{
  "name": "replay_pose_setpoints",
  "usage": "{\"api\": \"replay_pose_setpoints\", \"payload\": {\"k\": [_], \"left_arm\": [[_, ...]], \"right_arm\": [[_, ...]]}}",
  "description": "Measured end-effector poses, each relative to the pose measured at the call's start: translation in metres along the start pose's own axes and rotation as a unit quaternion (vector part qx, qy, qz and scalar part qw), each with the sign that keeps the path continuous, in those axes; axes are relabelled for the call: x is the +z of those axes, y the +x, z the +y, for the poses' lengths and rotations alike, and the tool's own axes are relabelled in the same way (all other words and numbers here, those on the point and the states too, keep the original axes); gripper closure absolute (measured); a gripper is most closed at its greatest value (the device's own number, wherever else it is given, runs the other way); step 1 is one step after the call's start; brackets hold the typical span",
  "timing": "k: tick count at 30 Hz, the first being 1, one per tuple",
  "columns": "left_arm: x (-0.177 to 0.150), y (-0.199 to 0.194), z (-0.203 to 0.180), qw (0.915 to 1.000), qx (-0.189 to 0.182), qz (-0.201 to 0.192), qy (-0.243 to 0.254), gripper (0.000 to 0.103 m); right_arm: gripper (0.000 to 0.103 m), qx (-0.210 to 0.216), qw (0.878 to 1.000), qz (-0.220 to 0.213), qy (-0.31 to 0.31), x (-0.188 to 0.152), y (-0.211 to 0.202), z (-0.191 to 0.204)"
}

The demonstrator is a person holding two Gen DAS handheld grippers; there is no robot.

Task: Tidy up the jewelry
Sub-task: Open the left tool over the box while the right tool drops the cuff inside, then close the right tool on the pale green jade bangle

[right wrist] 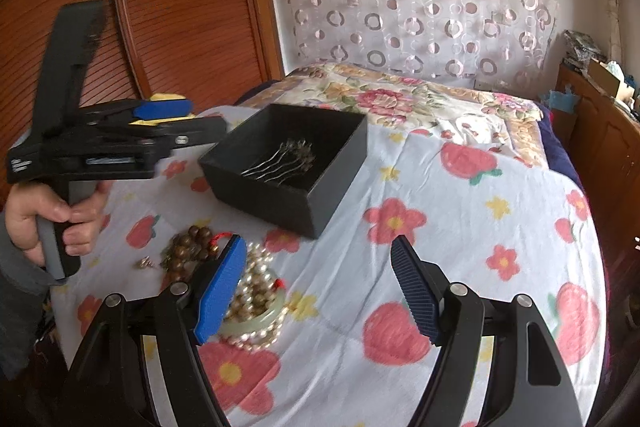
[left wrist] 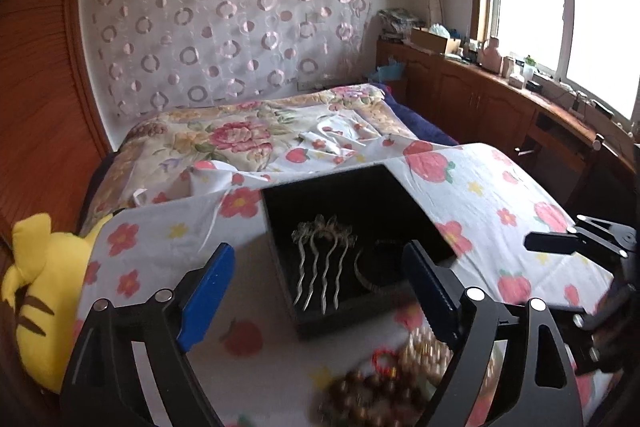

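A hair comb is already laid in the black box; bead bracelets and pearls are left on the bed, both grippers' fingers spread empty.

black box walls, open top

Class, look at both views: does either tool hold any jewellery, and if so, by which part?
Neither. The left tool and right tool both stand open with nothing between their pads.
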State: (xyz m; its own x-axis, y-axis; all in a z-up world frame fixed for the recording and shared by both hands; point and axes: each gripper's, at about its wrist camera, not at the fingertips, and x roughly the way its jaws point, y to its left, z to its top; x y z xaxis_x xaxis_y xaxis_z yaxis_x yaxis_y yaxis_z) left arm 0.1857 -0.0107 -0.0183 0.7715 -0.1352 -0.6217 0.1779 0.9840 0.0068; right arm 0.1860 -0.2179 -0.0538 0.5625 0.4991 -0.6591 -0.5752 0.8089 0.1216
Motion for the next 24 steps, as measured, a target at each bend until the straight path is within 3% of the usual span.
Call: {"api": "replay_pose_setpoints", "payload": {"k": [12, 24], "left_arm": [[-0.077, -0.048, 0.028, 0.9991, -0.003, 0.023, -0.035, 0.016], [-0.109, -0.069, 0.028, 0.9988, -0.005, 0.033, -0.036, 0.016]], "right_arm": [[0.026, 0.027, 0.998, 0.041, -0.030, -0.022, 0.018, 0.040], [0.024, 0.049, 0.994, 0.090, -0.037, -0.017, 0.042, 0.054]]}}
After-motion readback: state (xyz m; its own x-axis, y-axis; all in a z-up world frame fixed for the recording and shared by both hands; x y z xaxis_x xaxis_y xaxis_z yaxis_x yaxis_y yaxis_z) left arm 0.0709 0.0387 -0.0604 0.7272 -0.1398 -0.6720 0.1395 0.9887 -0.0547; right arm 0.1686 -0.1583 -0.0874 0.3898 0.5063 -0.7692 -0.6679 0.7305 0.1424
